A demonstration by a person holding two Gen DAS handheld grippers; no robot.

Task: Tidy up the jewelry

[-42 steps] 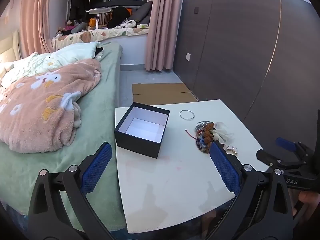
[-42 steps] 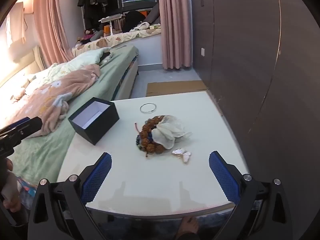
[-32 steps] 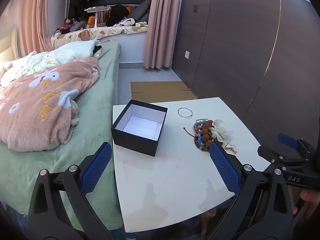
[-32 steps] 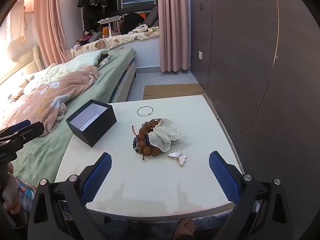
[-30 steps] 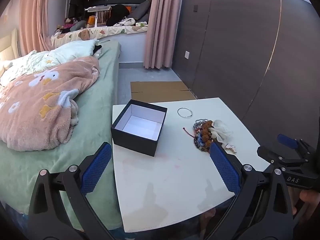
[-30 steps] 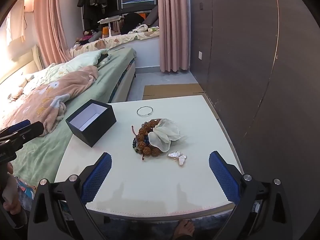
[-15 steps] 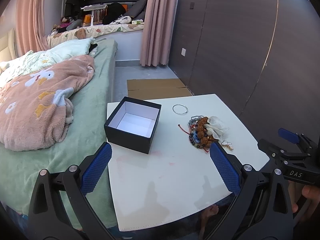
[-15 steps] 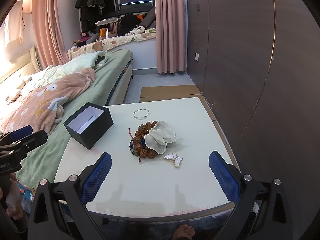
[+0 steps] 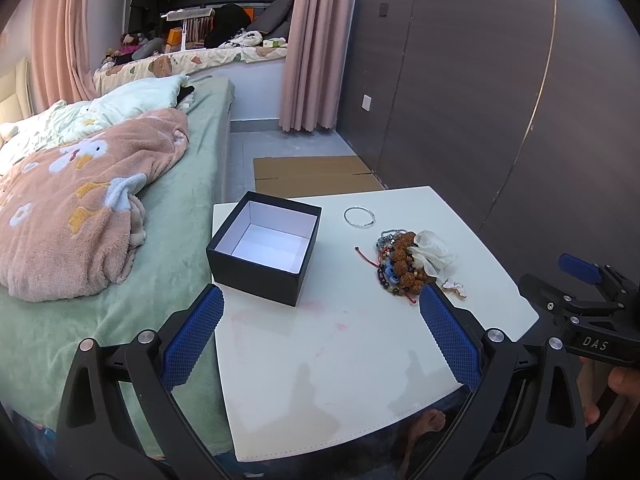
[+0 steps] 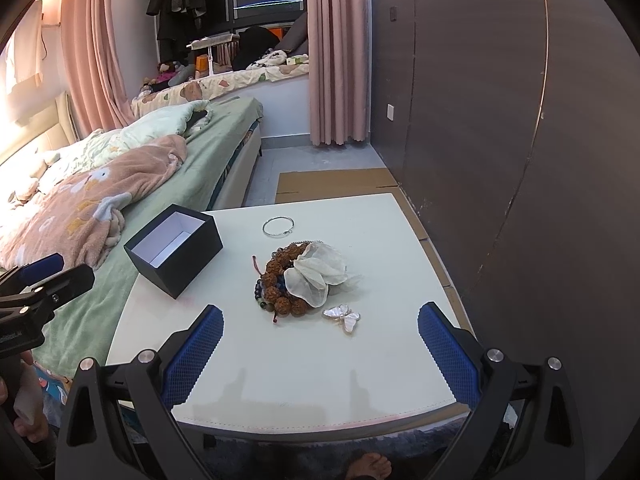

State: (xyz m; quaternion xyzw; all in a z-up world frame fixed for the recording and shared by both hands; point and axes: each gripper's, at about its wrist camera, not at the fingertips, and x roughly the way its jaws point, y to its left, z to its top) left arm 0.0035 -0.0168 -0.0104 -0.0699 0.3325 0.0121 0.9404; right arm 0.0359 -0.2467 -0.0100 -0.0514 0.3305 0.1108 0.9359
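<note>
beside a green bed [image 9: 172, 264], a white table [image 9: 320, 360] is seen. an open black box [image 9: 264, 248] is placed near its far left corner. a silver bangle [image 10: 278, 226] lies by the far edge, and a heap of beads [image 10: 280, 284] with a butterfly brooch [image 10: 344, 317] lies toward the right edge. the left gripper [image 9: 320, 336] and the right gripper [image 10: 318, 350] are held wide apart over the near edge, with nothing gripped.

Box [image 9: 264, 248] left on table [image 9: 340, 340], bangle [image 9: 359, 216] behind bead pile [image 9: 404, 268], bed [image 9: 168, 240] further left

Both hand-held grippers, left [image 9: 320, 336] and right [image 10: 320, 340], drew back and rose slightly from the worktop [image 10: 304, 364], widening the view of it.
</note>
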